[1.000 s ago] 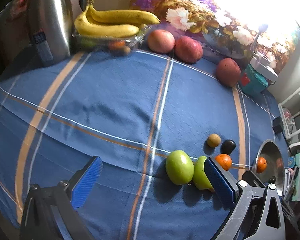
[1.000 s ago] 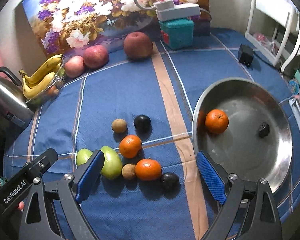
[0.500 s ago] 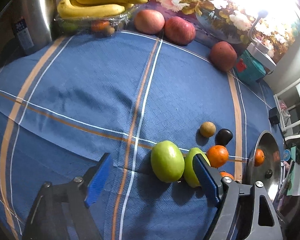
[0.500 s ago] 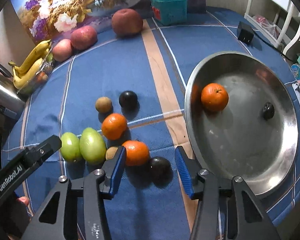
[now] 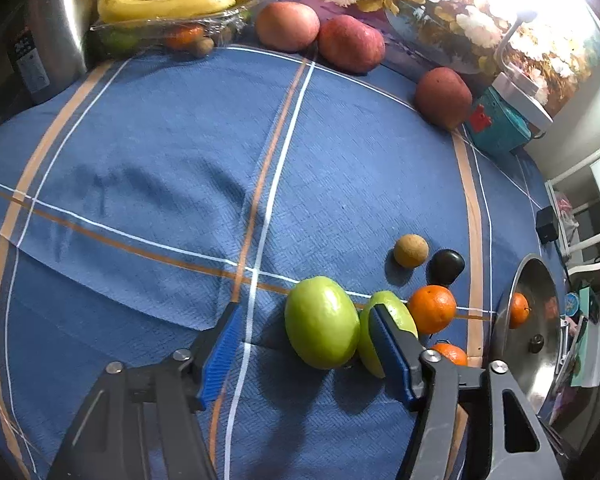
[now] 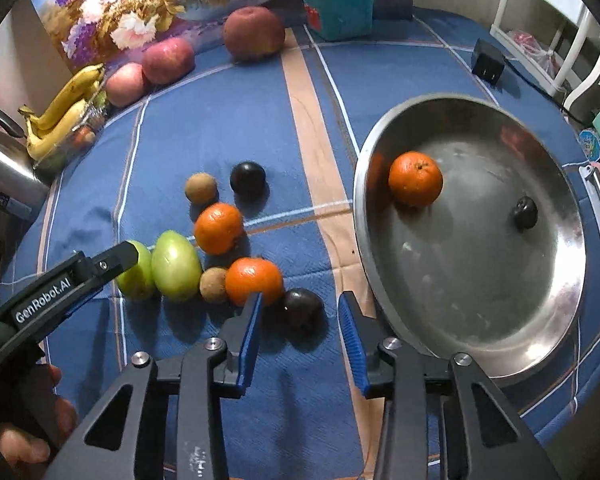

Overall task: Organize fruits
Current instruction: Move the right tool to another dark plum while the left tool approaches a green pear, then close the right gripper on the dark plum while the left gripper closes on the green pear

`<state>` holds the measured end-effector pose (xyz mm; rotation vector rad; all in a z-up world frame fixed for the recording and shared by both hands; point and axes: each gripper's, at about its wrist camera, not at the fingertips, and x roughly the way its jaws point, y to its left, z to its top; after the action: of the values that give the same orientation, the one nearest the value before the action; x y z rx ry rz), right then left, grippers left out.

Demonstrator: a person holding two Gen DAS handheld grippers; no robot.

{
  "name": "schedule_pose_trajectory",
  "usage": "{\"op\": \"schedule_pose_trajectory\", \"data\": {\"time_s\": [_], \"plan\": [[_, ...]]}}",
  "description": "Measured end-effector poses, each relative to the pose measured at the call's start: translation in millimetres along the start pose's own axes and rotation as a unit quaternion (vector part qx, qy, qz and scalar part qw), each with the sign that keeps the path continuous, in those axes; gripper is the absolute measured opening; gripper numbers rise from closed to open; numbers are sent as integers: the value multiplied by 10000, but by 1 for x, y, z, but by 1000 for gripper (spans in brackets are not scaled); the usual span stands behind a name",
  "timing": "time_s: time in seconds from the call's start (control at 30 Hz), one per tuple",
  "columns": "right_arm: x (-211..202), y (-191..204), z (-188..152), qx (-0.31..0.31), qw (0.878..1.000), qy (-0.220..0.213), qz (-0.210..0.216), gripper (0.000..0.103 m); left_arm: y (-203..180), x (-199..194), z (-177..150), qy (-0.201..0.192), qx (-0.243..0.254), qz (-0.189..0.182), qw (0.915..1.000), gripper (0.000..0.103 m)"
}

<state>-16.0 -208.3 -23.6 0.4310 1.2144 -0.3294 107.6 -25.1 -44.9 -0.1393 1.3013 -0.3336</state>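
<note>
- both grippers are pointing steeply down over the cluster of small fruit on the blue cloth (image 5: 148,152), each lining up on its own piece, probably so two fruits can go to the steel pan (image 6: 540,320) at once.
- the left gripper (image 5: 304,336) is standing about half open, and its jaws have just been closing; the nearer green fruit (image 5: 322,322) is sitting between them, close to the right-hand pad, with a clear gap to the left-hand pad, so nothing is gripped yet.
- the second green fruit (image 5: 396,308) is lying just behind that right-hand pad, touching or nearly touching its neighbour, which is leaving little room for the finger.
- the right gripper (image 6: 300,336) is narrowed to a small gap, its jaws also just having been closing; the dark round fruit (image 6: 302,308) is lying at the fingertips, between them, but whether the pads are pressing it is hard to tell from here.
- an orange (image 6: 254,280) is crowding the left pad.
- the pan, just right of that gripper, is already holding one orange (image 6: 415,178).
</note>
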Motion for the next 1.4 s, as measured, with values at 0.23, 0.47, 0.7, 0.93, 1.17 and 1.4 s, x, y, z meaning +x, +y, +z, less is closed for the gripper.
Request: {"op": "schedule_pose_trajectory", "data": {"time_s": [0.23, 0.47, 0.7, 0.93, 1.17, 1.4], "plan": [[15, -1, -1, -21, 9996, 276, 28, 35, -2, 10, 0, 89, -17, 3, 10000, 60], [25, -2, -1, 53, 9993, 356, 45, 35, -1, 12, 2, 98, -40, -72, 9999, 55], [27, -5, 0, 67, 9992, 364, 115, 35, -4, 13, 2, 107, -1, -183, 9998, 44], [27, -1, 0, 6, 9991, 366, 208, 26, -3, 12, 3, 112, -10, -194, 9997, 44], [26, 1, 0, 34, 9990, 348, 273, 24, -1, 8, 1, 91, -31, -188, 9998, 44], [15, -2, -1, 60, 9993, 198, 326, 24, 3, -10, 2, -119, -35, -246, 9996, 44]]}}
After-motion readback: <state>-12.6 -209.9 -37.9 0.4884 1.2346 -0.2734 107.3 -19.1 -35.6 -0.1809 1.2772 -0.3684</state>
